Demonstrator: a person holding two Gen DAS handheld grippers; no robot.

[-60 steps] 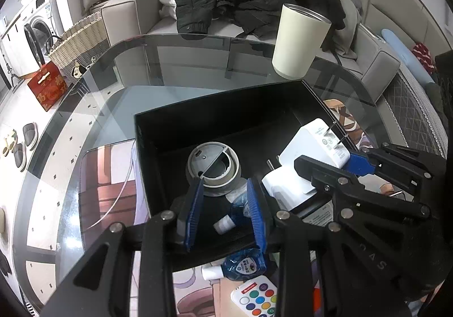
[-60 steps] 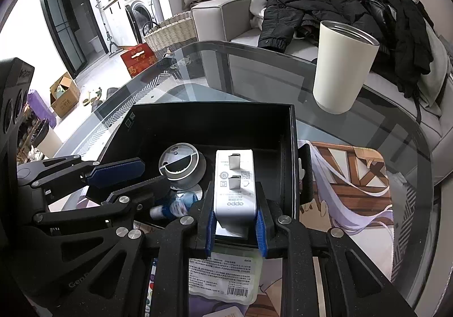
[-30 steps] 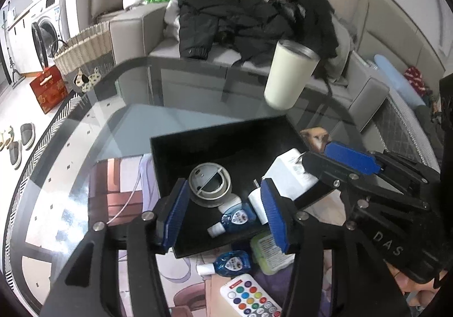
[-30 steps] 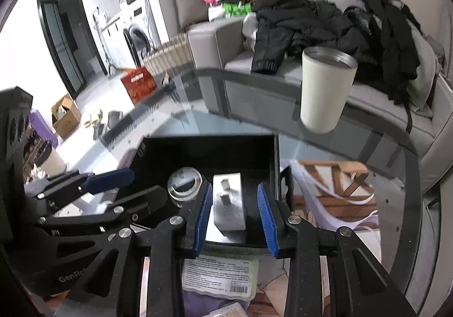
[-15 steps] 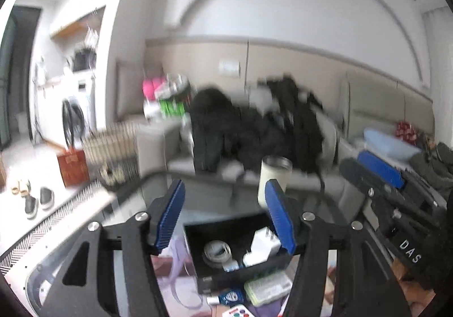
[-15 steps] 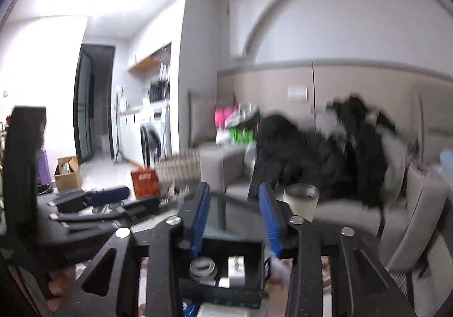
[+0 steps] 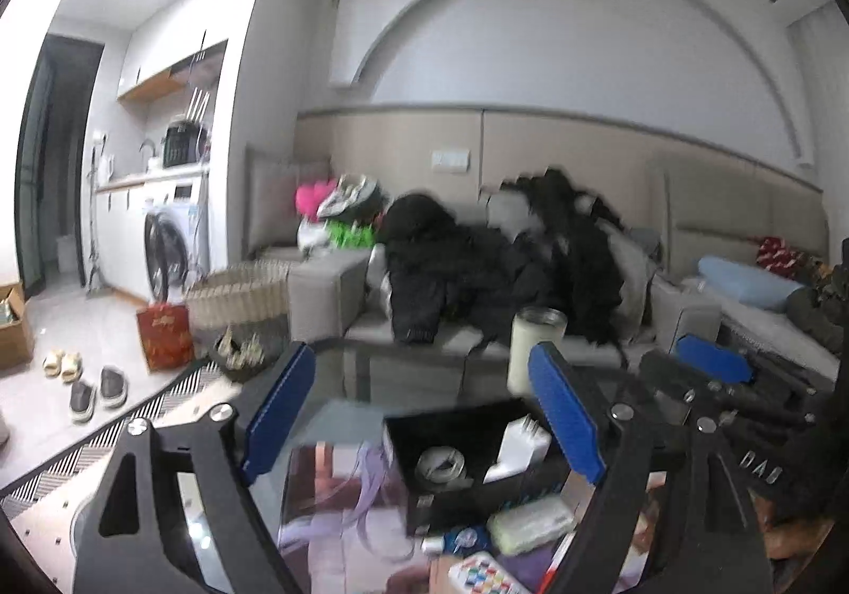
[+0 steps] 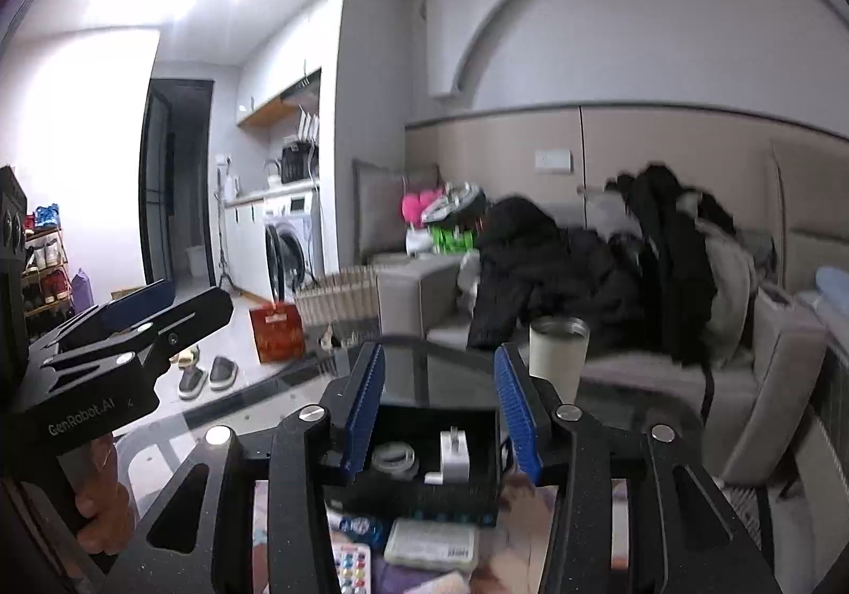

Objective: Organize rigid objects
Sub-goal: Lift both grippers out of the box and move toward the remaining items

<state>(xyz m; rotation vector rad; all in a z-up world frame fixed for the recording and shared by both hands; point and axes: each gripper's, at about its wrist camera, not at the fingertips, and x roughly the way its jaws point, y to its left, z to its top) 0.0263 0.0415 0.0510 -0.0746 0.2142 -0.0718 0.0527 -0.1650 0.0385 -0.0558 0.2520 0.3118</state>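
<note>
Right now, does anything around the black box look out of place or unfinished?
Yes. The black box holds a white charger and a round lid, but a blue bottle, a flat pack and a colourful remote lie outside, in front.

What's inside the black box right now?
In the black box: a white plug adapter and a round grey lid. The near wall hides the front floor, so anything lying there can't be seen.
</note>
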